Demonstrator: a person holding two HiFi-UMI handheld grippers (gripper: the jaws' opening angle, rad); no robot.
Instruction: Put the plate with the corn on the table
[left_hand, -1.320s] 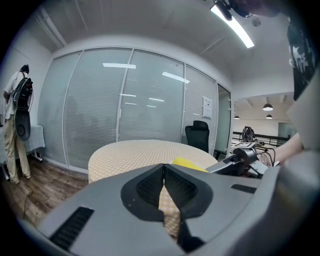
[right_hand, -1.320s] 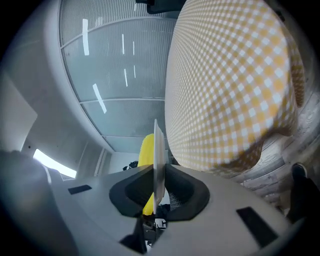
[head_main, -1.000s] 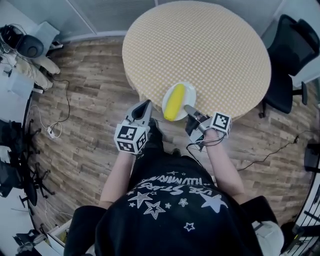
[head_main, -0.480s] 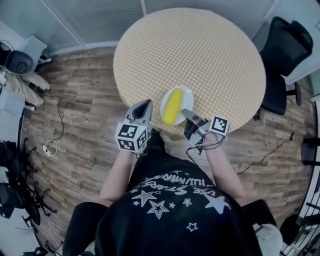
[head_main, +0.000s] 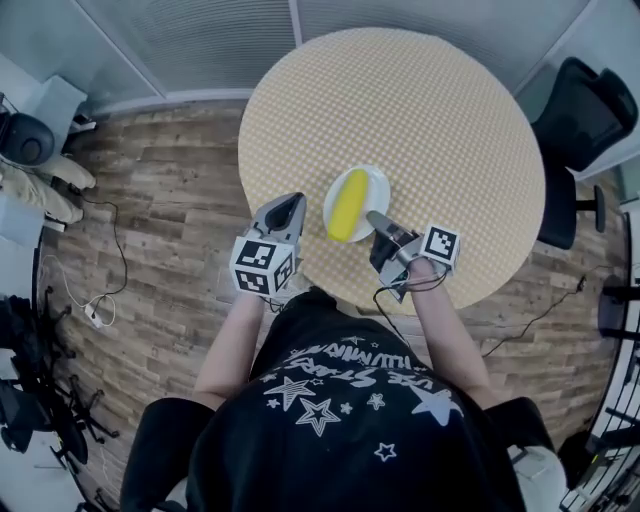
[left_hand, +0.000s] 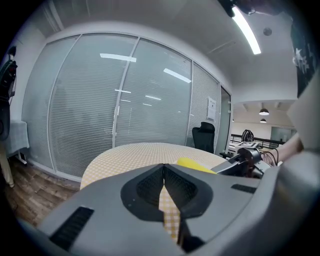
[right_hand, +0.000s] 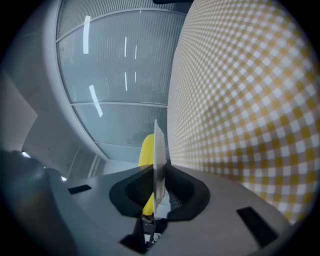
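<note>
A white plate (head_main: 372, 184) carrying a yellow corn cob (head_main: 348, 204) hangs over the near part of the round yellow-checked table (head_main: 420, 110). My right gripper (head_main: 376, 218) is shut on the plate's near rim. In the right gripper view the plate (right_hand: 159, 160) shows edge-on between the jaws, with the corn (right_hand: 146, 150) on its left side and the tablecloth (right_hand: 250, 100) to the right. My left gripper (head_main: 286, 208) is shut on nothing, just off the table's left edge, beside the plate. In the left gripper view the corn (left_hand: 196, 165) peeks above the closed jaws.
A black office chair (head_main: 590, 120) stands right of the table. Glass partition walls (head_main: 200, 40) run behind it. Cables (head_main: 95, 300) and bags lie on the wood floor (head_main: 170, 200) at left. The person's black star-print shirt (head_main: 350, 420) fills the lower view.
The plate with the corn has moved from the table's near edge further in over the tabletop, still held by my right gripper. The left gripper stays beside it.
</note>
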